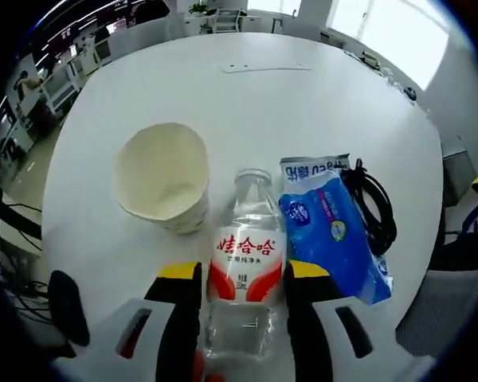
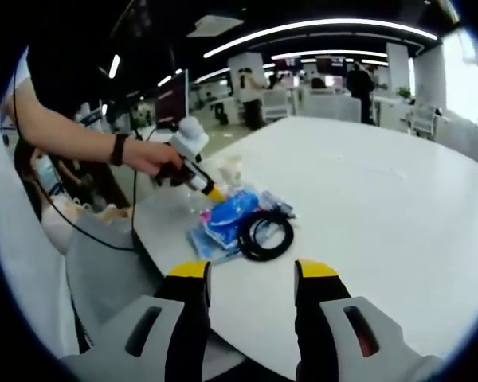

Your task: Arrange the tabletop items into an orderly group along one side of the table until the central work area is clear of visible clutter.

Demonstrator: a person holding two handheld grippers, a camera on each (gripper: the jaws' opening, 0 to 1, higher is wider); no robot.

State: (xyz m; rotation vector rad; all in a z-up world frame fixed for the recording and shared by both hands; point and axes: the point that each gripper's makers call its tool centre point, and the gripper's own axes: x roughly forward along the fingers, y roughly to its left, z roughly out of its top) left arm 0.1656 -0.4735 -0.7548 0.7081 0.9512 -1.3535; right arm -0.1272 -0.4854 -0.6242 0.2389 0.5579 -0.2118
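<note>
Yellow-tipped jaws of the left gripper (image 1: 243, 278) close on a clear water bottle (image 1: 244, 267), standing between a paper cup (image 1: 163, 177) and a blue wipes pack (image 1: 332, 235) beside a black cable coil (image 1: 374, 207). Right gripper (image 2: 252, 272) hovers parted, empty, over the white table (image 2: 382, 199); a hand (image 2: 147, 155) reaches in.

The left gripper (image 1: 243, 282) has its yellow-tipped fingers (image 1: 181, 274) closed against both sides of a clear water bottle (image 1: 245, 263), gripping it at the label. In the right gripper view, the person's hand (image 2: 147, 157) grasps that same gripper's handle, forearm bare and outstretched, a dark band on the wrist. The right gripper (image 2: 251, 274) hangs above the surface (image 2: 382, 207) with its fingers (image 2: 316, 270) parted and nothing between them.
</note>
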